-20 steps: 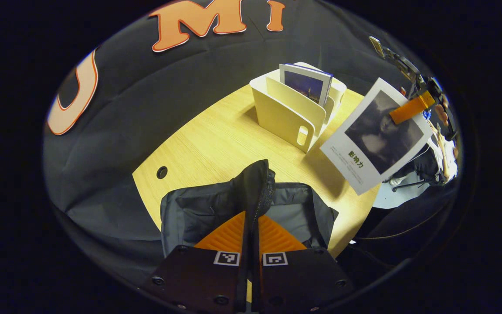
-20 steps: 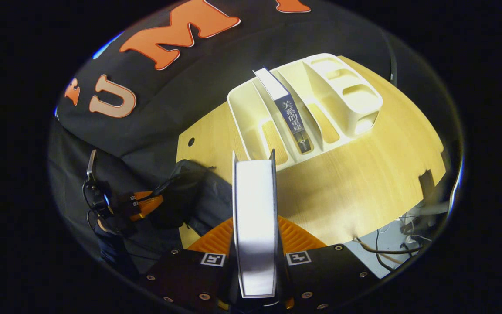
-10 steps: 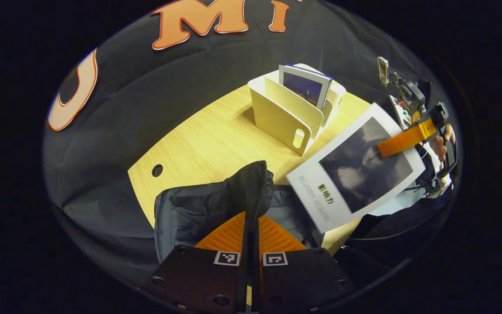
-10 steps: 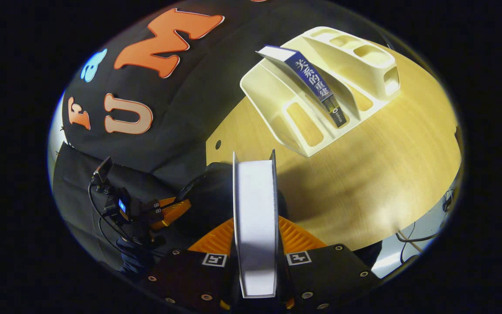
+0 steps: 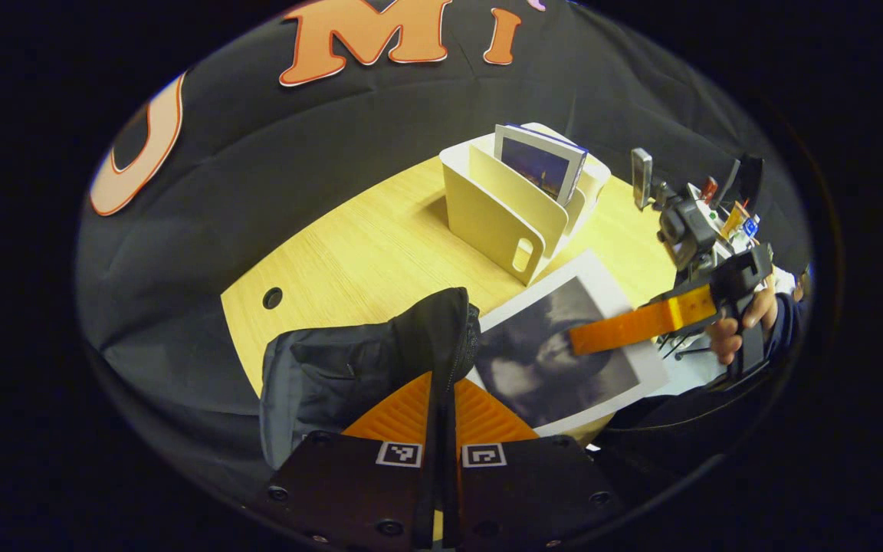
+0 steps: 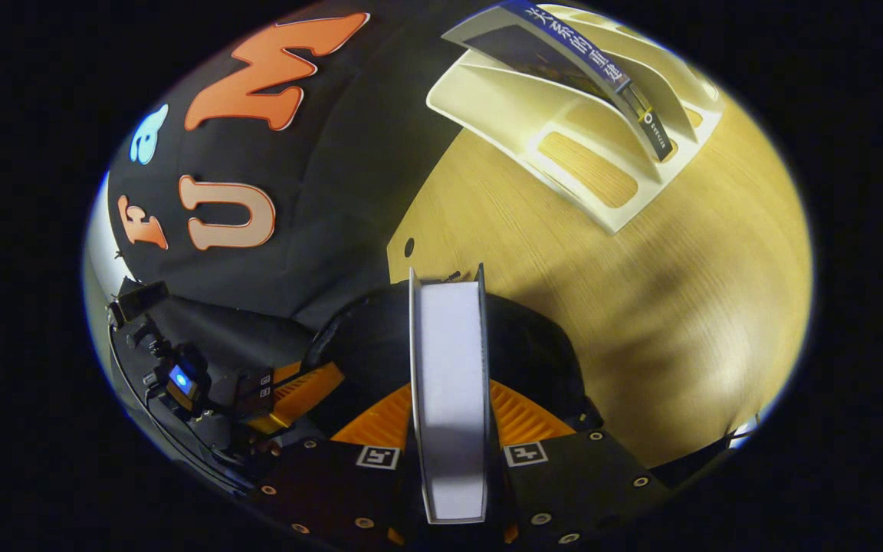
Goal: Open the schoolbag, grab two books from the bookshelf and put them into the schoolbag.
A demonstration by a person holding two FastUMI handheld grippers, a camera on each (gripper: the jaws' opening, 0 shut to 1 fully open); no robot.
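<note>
The left gripper point(image 5: 441, 399) was clamped on the raised black flap of the schoolbag point(image 5: 349, 368), both fingers pressing the fabric edge between them. The schoolbag sat at the near left corner of the wooden table point(image 5: 365, 245), its mouth held up.

The right gripper point(image 6: 449, 414) gripped a white-covered book point(image 6: 448, 383) by its edge, fingers pressed on either cover. In the left gripper view that same book point(image 5: 556, 356), with a dark photograph on its cover, was tilted low over the table just right of the bag's mouth, its near corner against the bag's opening. A hand point(image 5: 740, 326) held the right gripper at the right.

The cream bookshelf point(image 5: 503, 207) stood at the far side of the table, well apart from the bag. A second, blue-spined book point(image 5: 537, 161) stood in one of its slots, leaning slightly.
</note>
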